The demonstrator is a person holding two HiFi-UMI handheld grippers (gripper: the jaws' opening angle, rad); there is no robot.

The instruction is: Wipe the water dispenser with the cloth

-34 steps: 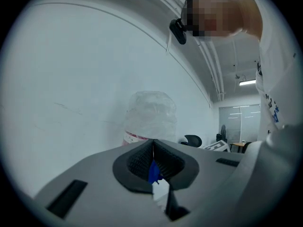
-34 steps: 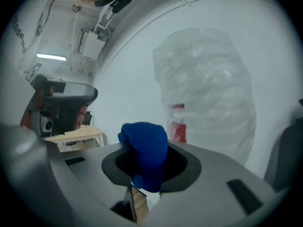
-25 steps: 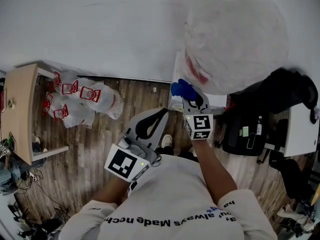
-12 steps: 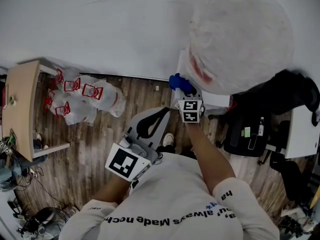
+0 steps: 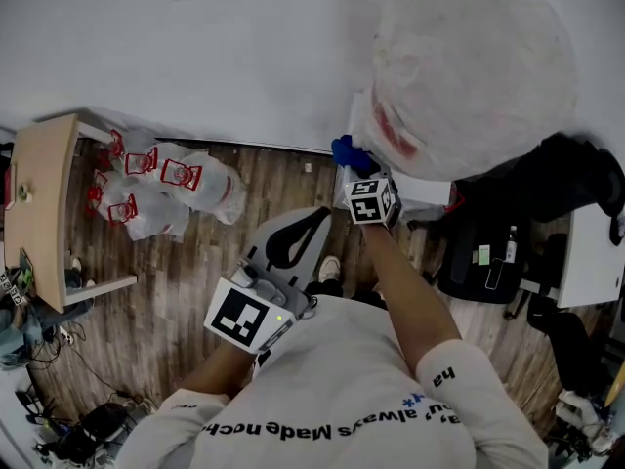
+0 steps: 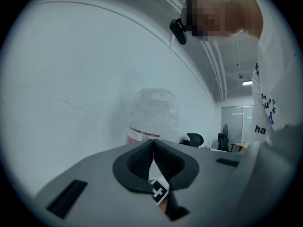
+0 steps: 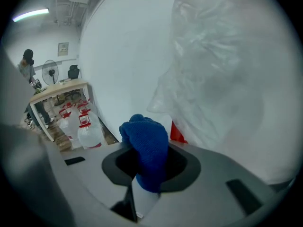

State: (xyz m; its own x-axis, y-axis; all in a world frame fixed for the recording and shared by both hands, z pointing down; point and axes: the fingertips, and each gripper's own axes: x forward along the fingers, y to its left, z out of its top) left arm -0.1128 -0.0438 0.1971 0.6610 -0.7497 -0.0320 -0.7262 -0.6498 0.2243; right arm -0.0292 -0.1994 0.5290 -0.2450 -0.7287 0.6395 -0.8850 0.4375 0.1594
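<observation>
Reading L→R: L claw [image 6: 152,144] fully closed, empty, parked low. R claw [image 5: 359,171] clamped on blue cloth [image 5: 349,152], at left edge of water dispenser [image 5: 418,194], below bagged bottle [image 5: 469,66]. Rec.: press cloth flat vs. housing, use overlapping strokes, keep clear of bag.

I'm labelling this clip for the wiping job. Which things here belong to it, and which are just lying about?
In the job: blue cloth, held in the right gripper; water dispenser; its plastic-wrapped bottle.

Lying about: water jugs on the floor; wooden desk; black bag; left gripper, shut and empty.
</observation>
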